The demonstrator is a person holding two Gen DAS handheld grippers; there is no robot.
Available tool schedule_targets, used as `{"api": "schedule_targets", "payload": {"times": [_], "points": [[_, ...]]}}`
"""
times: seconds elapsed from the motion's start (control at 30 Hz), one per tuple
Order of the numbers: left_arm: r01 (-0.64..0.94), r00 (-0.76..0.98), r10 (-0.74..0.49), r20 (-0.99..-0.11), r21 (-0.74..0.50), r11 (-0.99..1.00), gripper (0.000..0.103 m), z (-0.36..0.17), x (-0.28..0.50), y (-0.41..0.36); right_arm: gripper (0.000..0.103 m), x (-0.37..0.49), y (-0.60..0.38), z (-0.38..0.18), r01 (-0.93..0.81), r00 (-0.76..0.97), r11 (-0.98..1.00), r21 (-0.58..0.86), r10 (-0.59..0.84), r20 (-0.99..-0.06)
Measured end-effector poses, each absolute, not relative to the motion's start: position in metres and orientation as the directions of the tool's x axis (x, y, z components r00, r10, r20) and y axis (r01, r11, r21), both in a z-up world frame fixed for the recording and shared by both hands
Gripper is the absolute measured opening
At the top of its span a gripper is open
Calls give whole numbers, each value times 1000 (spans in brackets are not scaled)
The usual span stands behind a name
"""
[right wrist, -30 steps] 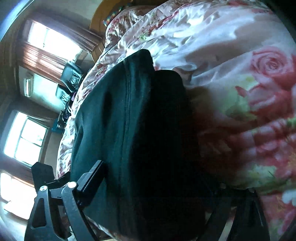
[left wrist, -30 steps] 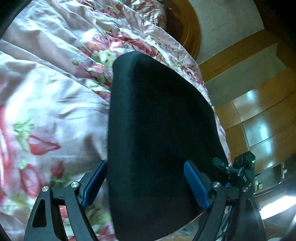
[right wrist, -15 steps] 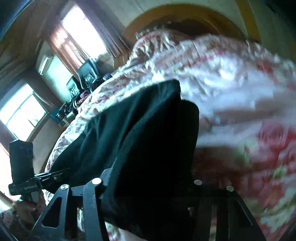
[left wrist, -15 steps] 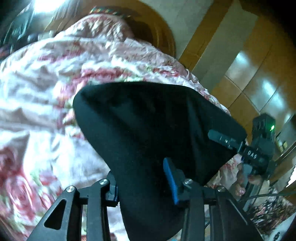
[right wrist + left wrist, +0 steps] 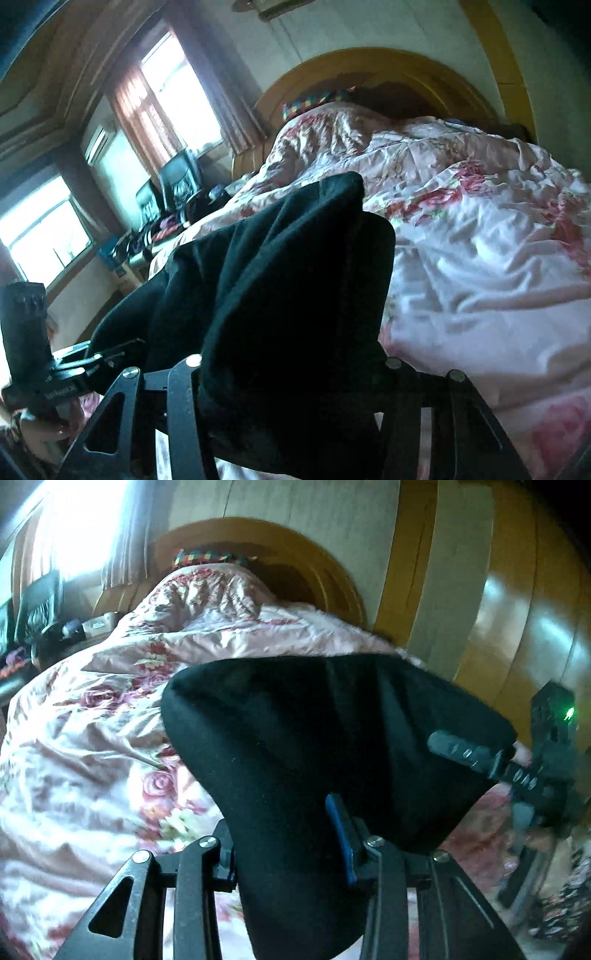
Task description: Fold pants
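The black pants (image 5: 332, 738) are lifted off the floral bedspread (image 5: 92, 746), hanging between my two grippers. My left gripper (image 5: 288, 853) is shut on one end of the near edge of the pants; its blue pad (image 5: 341, 834) presses into the cloth. My right gripper (image 5: 288, 384) is shut on the other end of the pants (image 5: 280, 280), its fingertips buried in the fabric. The right gripper also shows at the right of the left wrist view (image 5: 476, 755), and the left gripper at the lower left of the right wrist view (image 5: 85, 365).
A curved wooden headboard (image 5: 314, 565) and a colourful pillow (image 5: 314, 99) stand at the far end of the bed. Bright windows with curtains (image 5: 166, 96) and a cluttered side table (image 5: 155, 229) are on the left. Wooden wardrobe doors (image 5: 517, 620) are on the right.
Both grippers closed on the near edge of the pants and raised it off the bed. Both views tilted up from the bedspread toward the headboard.
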State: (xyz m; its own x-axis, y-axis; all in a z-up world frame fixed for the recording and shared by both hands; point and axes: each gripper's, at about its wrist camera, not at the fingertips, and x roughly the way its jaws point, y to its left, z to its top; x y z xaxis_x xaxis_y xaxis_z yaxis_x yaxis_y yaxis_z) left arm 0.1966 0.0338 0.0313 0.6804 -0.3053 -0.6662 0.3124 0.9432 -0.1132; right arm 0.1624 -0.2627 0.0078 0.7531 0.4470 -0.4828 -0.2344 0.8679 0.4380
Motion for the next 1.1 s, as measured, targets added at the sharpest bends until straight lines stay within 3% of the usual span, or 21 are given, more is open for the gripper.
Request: {"api": "schedule_targets", "payload": {"times": [0.1,0.17,0.23,0.27,0.37,0.87,1.1], "points": [[253,596,-276,-754,-150,956,44,-10,224,42,53,187,-266,-27,-173,707,882,438,421,-568],[204,570,-313,-760,-238,949,63,-39,228,57,63,196,-271,-57,-120,657,898,424,392,-644],[153,588,-333,-737,-303,941,81,-51,223,71,78,191,-284,-78,-80,669,890,448,381,-638],[136,588,-348,-730,-334,933,83,-56,221,76,79,189,-290,-82,-77,677,874,480,400,-619],[103,595,-377,-709,-398,911,83,-64,215,83,80,188,-286,-82,-86,691,888,452,380,-615],[20,631,-269,-727,-332,943,82,-52,184,74,86,168,-277,-67,25,673,904,427,301,-676],[5,631,-258,-732,-329,944,82,-53,166,75,87,135,-267,-58,10,687,942,337,238,-687]]}}
